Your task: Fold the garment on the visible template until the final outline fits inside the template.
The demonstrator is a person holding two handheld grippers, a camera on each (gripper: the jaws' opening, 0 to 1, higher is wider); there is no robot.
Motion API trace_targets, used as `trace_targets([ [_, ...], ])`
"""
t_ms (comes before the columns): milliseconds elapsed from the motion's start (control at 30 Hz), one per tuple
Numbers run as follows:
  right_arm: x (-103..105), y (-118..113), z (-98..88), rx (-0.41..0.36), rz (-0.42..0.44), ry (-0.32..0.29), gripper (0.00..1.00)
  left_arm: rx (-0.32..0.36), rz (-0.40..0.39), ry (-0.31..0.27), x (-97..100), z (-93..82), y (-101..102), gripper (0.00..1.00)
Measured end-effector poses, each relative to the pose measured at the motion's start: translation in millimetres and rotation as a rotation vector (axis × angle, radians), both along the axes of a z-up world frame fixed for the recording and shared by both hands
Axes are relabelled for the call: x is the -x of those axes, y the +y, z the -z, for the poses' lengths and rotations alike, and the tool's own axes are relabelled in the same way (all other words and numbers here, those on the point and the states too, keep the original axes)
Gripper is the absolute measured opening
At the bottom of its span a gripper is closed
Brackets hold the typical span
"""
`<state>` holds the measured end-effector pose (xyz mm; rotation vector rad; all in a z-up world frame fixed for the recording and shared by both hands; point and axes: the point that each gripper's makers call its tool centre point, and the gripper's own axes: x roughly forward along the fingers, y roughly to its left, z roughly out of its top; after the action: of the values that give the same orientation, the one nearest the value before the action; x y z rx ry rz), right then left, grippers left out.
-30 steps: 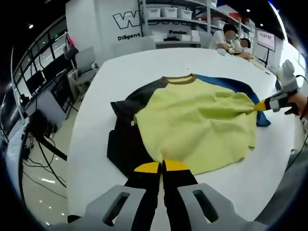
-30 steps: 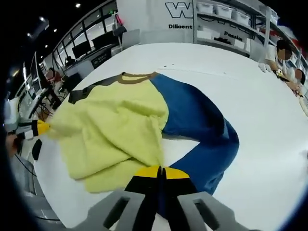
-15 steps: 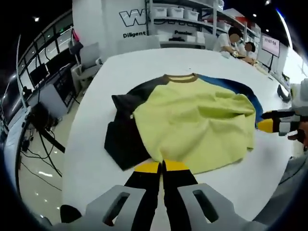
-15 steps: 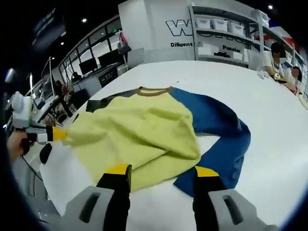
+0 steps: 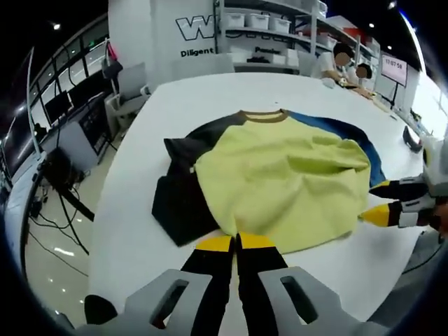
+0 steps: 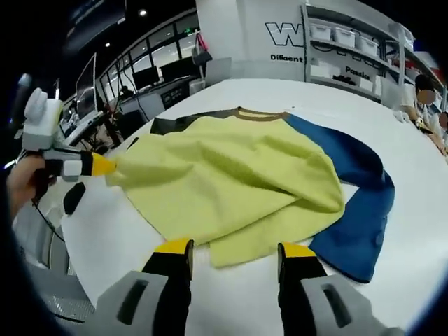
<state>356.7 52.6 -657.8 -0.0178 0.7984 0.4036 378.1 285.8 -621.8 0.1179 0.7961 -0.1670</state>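
Note:
A shirt with a yellow body, a black sleeve and a blue sleeve lies rumpled on the white table. My left gripper is shut on the yellow hem at the near edge. In the right gripper view the left gripper comes in from the left, pinching the yellow body. My right gripper is open just short of the hem, nothing between its fingers, with the blue sleeve to its right. From the left gripper view the right gripper shows open beside the shirt's right edge.
Two people sit at the table's far end. Shelves with white bins stand behind. Chairs and desks line the floor to the left. A small dark object lies near the table's right edge.
My right gripper, shut on the shirt's yellow edge a second ago, has opened, let it go and drawn back a little. The left gripper stays shut on the hem.

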Motion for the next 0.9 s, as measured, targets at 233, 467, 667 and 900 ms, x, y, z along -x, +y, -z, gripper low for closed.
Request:
trace_targets([
  [233,-1.5,8.1,12.3,0.083,-0.050,-0.001,0.37,0.025,-0.021,0.000,3.1,0.9,2.2,0.04],
  [467,0.2,5.1,17.6,0.153,-0.096,-0.038,0.26,0.032,-0.037,0.007,5.7,3.1,6.2,0.04],
  [667,2.5,-0.5,18.6,0.241,-0.161,-0.077,0.04,0.025,-0.031,0.015,8.0,3.6,7.9,0.04],
  [900,12.1,-12.7,15.3,0.224,-0.184,-0.026,0.00,0.026,-0.032,0.031,17.3,4.2,10.6,0.04],
])
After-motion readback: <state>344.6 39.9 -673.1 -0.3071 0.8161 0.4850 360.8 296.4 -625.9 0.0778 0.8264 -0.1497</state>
